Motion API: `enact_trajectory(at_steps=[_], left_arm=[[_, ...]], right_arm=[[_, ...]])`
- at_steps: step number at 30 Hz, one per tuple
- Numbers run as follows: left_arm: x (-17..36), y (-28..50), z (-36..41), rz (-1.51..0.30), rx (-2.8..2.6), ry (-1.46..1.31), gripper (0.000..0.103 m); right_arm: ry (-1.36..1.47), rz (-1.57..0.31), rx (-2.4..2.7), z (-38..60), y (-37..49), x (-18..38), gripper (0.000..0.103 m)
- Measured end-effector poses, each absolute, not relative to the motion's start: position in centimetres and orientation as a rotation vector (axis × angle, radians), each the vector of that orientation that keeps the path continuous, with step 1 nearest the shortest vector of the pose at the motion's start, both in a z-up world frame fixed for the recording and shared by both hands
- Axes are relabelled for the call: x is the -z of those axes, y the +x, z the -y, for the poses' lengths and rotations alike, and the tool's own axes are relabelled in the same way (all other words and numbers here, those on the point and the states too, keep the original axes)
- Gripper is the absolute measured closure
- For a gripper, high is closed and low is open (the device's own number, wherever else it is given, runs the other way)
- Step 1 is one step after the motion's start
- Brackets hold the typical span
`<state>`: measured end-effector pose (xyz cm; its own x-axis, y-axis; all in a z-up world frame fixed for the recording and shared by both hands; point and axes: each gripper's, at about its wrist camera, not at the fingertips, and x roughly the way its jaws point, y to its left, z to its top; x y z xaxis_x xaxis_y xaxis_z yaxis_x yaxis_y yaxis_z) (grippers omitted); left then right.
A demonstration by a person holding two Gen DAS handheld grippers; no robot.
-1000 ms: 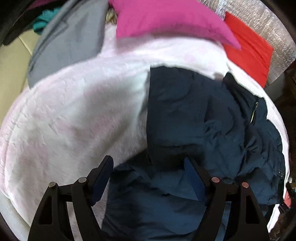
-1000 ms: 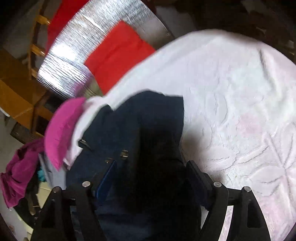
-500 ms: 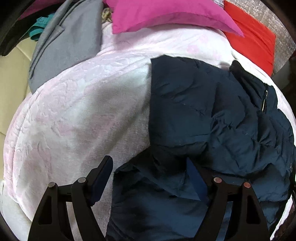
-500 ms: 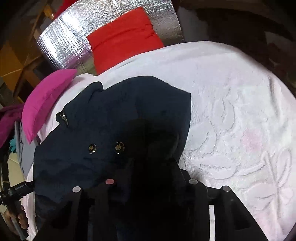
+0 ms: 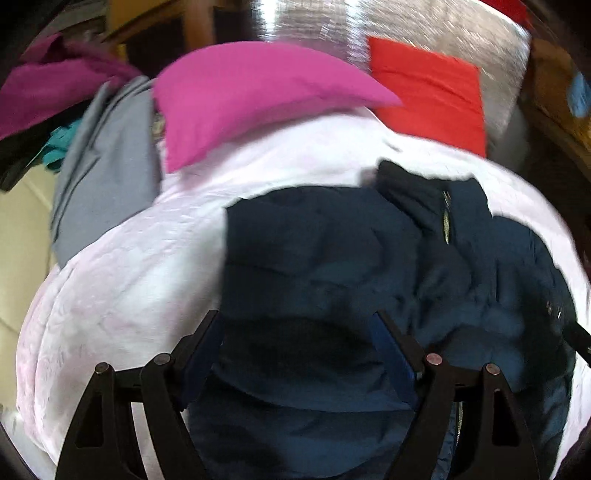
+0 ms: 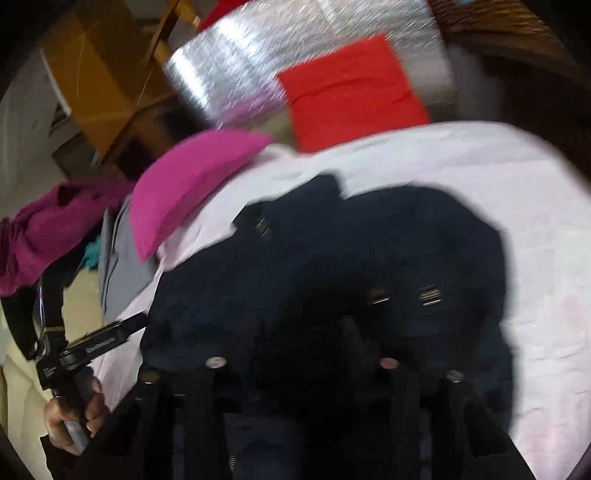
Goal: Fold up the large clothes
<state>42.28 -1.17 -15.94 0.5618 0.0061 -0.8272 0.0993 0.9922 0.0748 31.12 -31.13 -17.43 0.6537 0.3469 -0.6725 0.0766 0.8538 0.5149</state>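
Left gripper (image 5: 295, 354): jaws spread wide, released, dark folds of the navy jacket (image 5: 332, 258) lying between the pads without being pressed. Right gripper (image 6: 303, 332): jaws narrowed within the last second, clenched on a bunched fold of the navy jacket, fingers largely buried in dark cloth. Hand (image 6: 74, 413) at lower left of the right view, gripping the other tool's handle. Jacket: crumpled on the pale pink blanket (image 5: 129, 288), zipper and snaps visible. Beyond: magenta pillow (image 5: 251, 96), grey garment (image 5: 107, 177) beside it, red cloth (image 5: 428, 96) against silver foil sheet (image 5: 424, 33).
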Motion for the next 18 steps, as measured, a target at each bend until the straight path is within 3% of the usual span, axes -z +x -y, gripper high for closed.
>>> enact_trajectory(at_steps=[6,14,17,18], left_arm=[[20.2,43.3,1.9,-1.150,0.054,0.148,0.020],[20.4,42.7,2.6,-1.177,0.070,0.225,0.020],[19.6,42.3,1.7,-1.197,0.088,0.141,0.020],[19.2,42.2,1.1,-1.212,0.104,0.085,0.020]], right_arm=[[0.569,-0.989,-0.200,28.9,33.1,21.3,0.062],[0.691,-1.048,-0.262,31.2,31.4,22.9,0.067],[0.837,-0.978,-0.292,33.3,30.3,22.0,0.058],[0.862,-0.952,-0.298,34.1,29.4,21.7,0.042]])
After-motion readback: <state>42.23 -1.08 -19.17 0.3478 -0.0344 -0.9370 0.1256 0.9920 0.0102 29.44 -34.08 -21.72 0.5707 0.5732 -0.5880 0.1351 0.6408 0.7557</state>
